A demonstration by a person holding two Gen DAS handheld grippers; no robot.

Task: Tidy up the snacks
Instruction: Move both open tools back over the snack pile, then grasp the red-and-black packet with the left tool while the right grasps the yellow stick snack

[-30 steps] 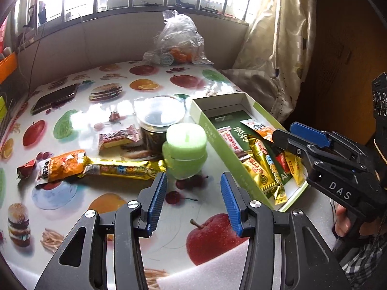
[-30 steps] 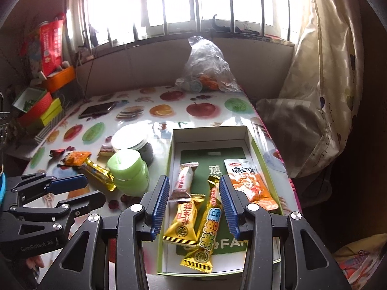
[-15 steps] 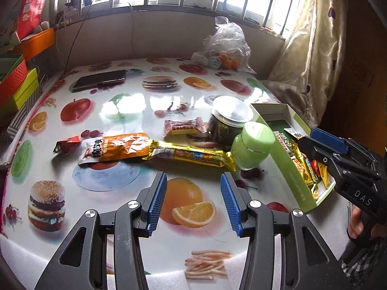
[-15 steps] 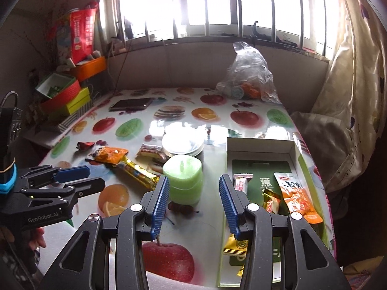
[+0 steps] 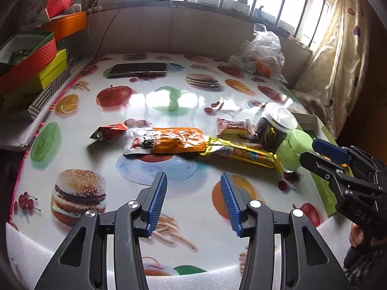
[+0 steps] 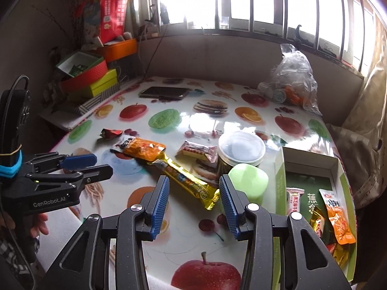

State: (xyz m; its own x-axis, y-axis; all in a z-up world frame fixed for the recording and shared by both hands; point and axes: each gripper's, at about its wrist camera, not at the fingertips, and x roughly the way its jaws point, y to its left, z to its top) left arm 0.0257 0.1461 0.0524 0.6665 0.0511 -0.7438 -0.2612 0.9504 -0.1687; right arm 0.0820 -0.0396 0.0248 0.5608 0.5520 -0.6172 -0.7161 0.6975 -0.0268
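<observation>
Loose snacks lie mid-table: an orange packet (image 5: 167,141) (image 6: 144,148), a long gold bar (image 5: 244,153) (image 6: 187,181), a pink wafer packet (image 5: 233,125) (image 6: 197,151) and a small red packet (image 5: 107,131) (image 6: 110,133). A green-edged box (image 6: 312,162) at the right holds several snacks. My left gripper (image 5: 193,201) is open and empty, short of the orange packet. My right gripper (image 6: 193,204) is open and empty, over the gold bar's near end. Each gripper shows in the other's view, the right (image 5: 324,153) and the left (image 6: 89,165).
A clear-lidded jar (image 6: 240,151) and a green-lidded jar (image 6: 248,180) stand beside the box. A phone (image 5: 137,68) and a plastic bag (image 5: 262,53) lie at the back. Stacked boxes (image 6: 89,77) sit off the left edge. A curtain (image 5: 338,60) hangs at the right.
Both grippers have swung left, away from the box and toward the loose snacks. Both stay open and empty; nothing on the table moved.
</observation>
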